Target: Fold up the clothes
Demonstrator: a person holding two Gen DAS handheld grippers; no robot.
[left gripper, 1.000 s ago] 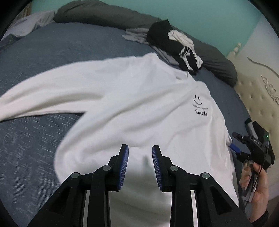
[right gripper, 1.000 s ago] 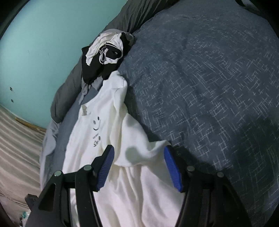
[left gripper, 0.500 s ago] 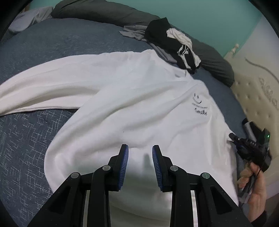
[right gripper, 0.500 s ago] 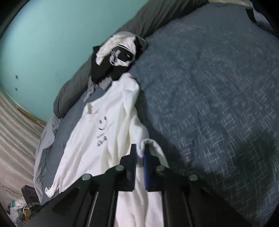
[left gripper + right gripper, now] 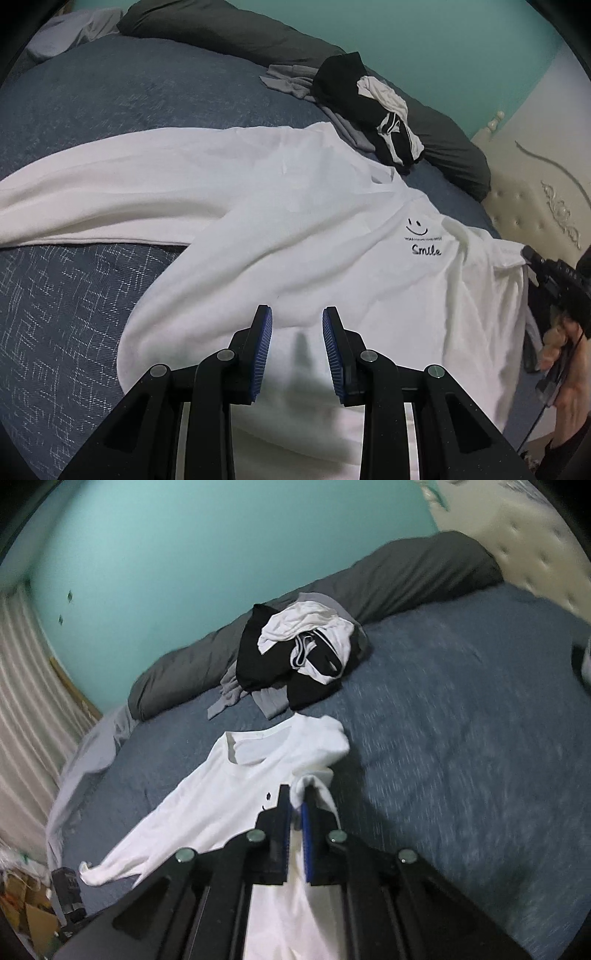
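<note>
One white shirt (image 5: pixel 280 229) with a smiley face and the word "Smile" lay spread flat on the blue bed (image 5: pixel 92 110), near the middle. One long sleeve (image 5: pixel 92 199) reached out toward the far side edge of the bed. One pile of black, white and grey clothes (image 5: pixel 299 657) sat by the long grey pillow (image 5: pixel 406 572) at the wall edge of the bed. There were two grippers. The left gripper (image 5: pixel 297 332) hung over the bottom part of the shirt, its fingers a little way apart with nothing between them, just as they were a second before. The right gripper (image 5: pixel 295 808) had its fingers squeezed tight on the other sleeve (image 5: pixel 314 779) of the shirt. A second earlier those fingers were wide open around the cloth. Now the sleeve was lifted up off the bed. One hand (image 5: pixel 569 354) held the right gripper at the bed's side edge.
</note>
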